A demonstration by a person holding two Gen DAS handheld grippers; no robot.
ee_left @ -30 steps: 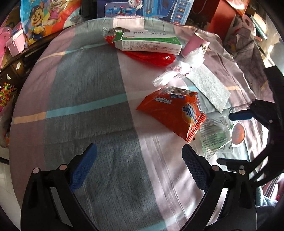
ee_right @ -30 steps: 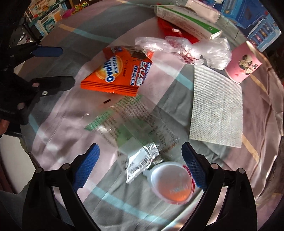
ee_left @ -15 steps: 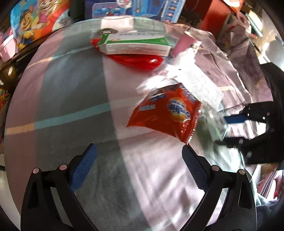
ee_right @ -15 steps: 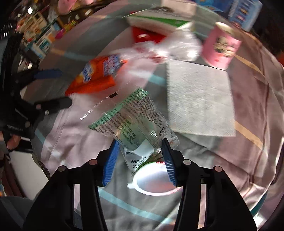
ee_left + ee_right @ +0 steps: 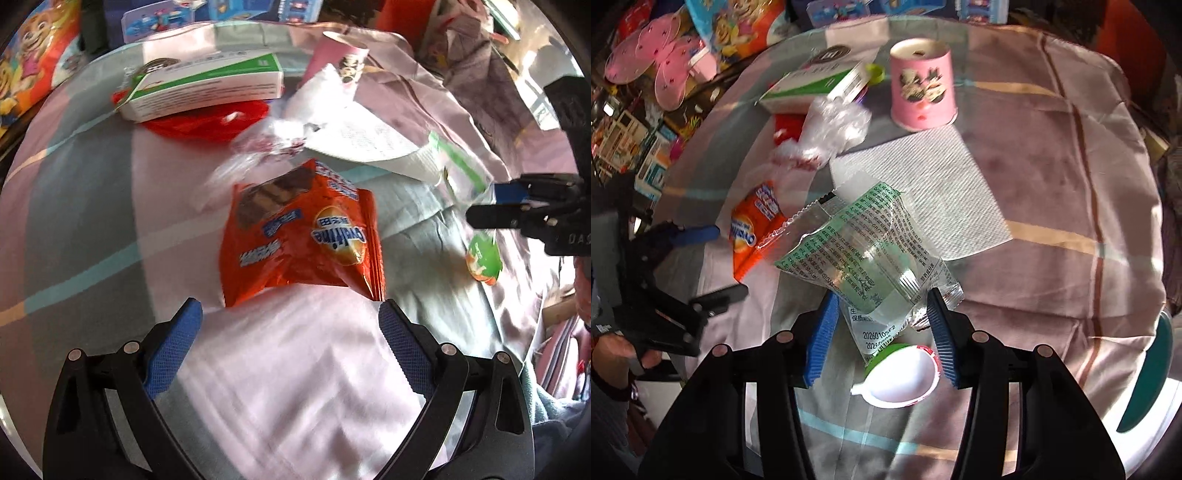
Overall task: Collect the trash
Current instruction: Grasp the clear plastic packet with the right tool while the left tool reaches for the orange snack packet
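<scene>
An orange snack bag (image 5: pixel 303 236) lies on the cloth-covered table, just ahead of my open, empty left gripper (image 5: pixel 288 332). It also shows in the right wrist view (image 5: pixel 753 229). My right gripper (image 5: pixel 882 325) is shut on a clear green-printed wrapper (image 5: pixel 864 254) and holds it lifted above the table. In the left wrist view the right gripper (image 5: pixel 495 206) is at the right with the wrapper (image 5: pixel 461 173). A peeled cup lid (image 5: pixel 901 376) lies below the right gripper. A crumpled clear plastic bag (image 5: pixel 827 133), a white napkin (image 5: pixel 923 195) and a pink paper cup (image 5: pixel 921 88) lie farther back.
A green-and-white carton (image 5: pixel 207 88) rests on a red wrapper (image 5: pixel 207 122) at the far side. Toy boxes and packages (image 5: pixel 731 22) crowd beyond the table's far edge. The table edge runs close on the left and right.
My right gripper has closed on the clear wrapper and lifted it. My left gripper has moved forward and right, up to the orange bag.
</scene>
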